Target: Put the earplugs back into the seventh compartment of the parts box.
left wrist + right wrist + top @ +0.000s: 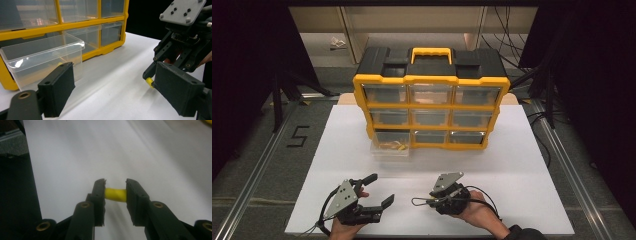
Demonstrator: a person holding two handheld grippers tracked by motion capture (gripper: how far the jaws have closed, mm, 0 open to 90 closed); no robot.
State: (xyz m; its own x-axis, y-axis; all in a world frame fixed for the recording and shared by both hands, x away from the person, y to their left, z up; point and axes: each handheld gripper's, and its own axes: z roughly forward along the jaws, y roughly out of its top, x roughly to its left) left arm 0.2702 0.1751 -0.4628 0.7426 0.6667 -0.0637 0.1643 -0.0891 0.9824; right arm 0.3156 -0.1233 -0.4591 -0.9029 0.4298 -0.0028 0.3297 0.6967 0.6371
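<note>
Judging by the open drawer, the step in hand is carrying the small yellow cylindrical plastic piece (115, 195) to the clear plastic drawer (389, 146) pulled out at the bottom left of the yellow-and-black plastic organiser cabinet (431, 80). Done well, that means a firm grip, clearing the drawer's front wall, then letting go inside. In front of the cabinet, the left gripper (382, 189) has its jaws spread wide, holding nothing. Further right, the right gripper (115, 197) is pressed together, pinching the yellow piece by its ends just above the white tabletop (522, 165).

left tongs (379, 192) agape, right tongs (115, 195) clamped
</note>
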